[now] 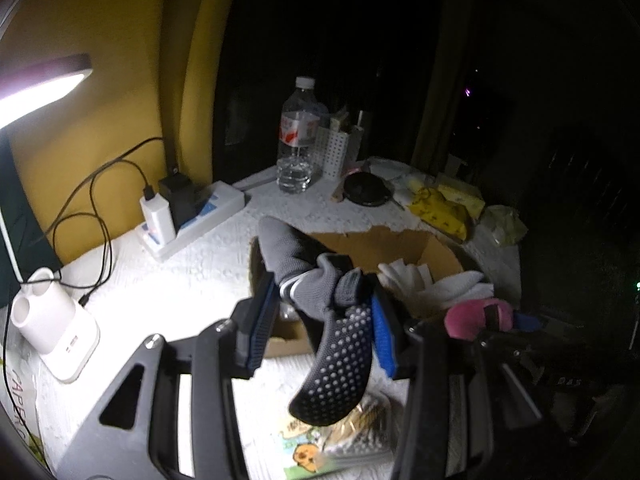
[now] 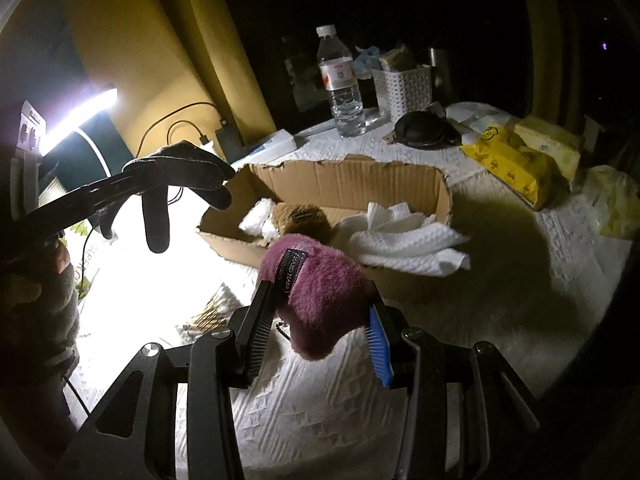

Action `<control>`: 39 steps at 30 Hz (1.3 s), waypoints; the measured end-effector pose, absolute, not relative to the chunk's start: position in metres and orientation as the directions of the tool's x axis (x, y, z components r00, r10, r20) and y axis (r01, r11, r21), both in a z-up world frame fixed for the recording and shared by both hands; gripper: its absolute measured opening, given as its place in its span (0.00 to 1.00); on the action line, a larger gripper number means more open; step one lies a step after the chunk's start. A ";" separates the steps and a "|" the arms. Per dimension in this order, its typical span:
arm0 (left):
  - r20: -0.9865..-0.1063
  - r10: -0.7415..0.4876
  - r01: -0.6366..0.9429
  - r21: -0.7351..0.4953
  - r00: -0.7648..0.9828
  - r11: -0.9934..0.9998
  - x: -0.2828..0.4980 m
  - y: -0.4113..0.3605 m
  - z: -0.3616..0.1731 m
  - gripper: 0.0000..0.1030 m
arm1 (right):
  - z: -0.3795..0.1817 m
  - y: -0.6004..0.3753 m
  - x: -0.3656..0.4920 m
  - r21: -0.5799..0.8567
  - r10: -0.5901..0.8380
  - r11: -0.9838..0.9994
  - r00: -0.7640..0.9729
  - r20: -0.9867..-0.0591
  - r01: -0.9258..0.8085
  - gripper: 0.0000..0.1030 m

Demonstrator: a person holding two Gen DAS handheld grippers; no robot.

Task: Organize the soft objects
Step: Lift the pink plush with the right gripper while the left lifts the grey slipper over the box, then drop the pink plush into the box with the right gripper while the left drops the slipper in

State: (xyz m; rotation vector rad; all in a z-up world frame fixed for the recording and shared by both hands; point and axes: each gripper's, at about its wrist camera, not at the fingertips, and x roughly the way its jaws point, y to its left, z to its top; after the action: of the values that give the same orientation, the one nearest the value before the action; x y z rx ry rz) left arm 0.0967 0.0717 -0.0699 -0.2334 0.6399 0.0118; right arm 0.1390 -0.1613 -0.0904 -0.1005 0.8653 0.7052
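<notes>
My left gripper (image 1: 320, 304) is shut on a grey sock with white grip dots (image 1: 316, 292), held above the near left corner of an open cardboard box (image 1: 400, 240). The sock also shows dangling at the left of the right wrist view (image 2: 176, 172). My right gripper (image 2: 320, 308) is shut on a pink furry plush item (image 2: 320, 280) with a black label, just in front of the box (image 2: 352, 180). The plush shows in the left wrist view (image 1: 476, 316). Inside the box lie a white cloth (image 2: 404, 236) and a brown furry item (image 2: 304, 216).
A water bottle (image 2: 340, 80), a white perforated basket (image 2: 404, 88), a black round pouch (image 2: 420, 130) and yellow packets (image 2: 508, 164) stand behind the box. A power strip with chargers (image 1: 188, 216) and a white holder (image 1: 52, 324) sit at the left. A snack packet (image 1: 340, 440) lies below the sock.
</notes>
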 end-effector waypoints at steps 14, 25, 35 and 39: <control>-0.607 -0.033 -0.102 -0.187 0.794 0.977 0.132 0.075 -0.093 0.43 | -0.087 -0.164 0.169 0.188 0.518 0.786 0.461 -0.720 -0.589 0.44; -0.670 -0.029 -0.116 -0.171 0.742 0.978 0.160 0.078 -0.130 0.43 | -0.086 -0.157 0.193 0.178 0.516 0.786 0.469 -0.717 -0.592 0.44; -0.735 -0.054 -0.104 -0.167 0.676 0.980 0.177 0.076 -0.154 0.51 | -0.104 -0.144 0.225 0.195 0.516 0.791 0.463 -0.720 -0.579 0.44; -0.741 -0.066 -0.093 -0.171 0.669 0.981 0.176 0.073 -0.153 0.59 | -0.113 -0.133 0.235 0.205 0.520 0.790 0.454 -0.723 -0.578 0.45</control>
State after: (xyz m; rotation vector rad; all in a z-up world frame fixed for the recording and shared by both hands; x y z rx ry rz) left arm 0.1761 0.0729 -0.1528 -0.2007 0.8399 0.0155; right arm 0.2351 -0.1334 -0.1131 -0.0743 0.8655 0.6781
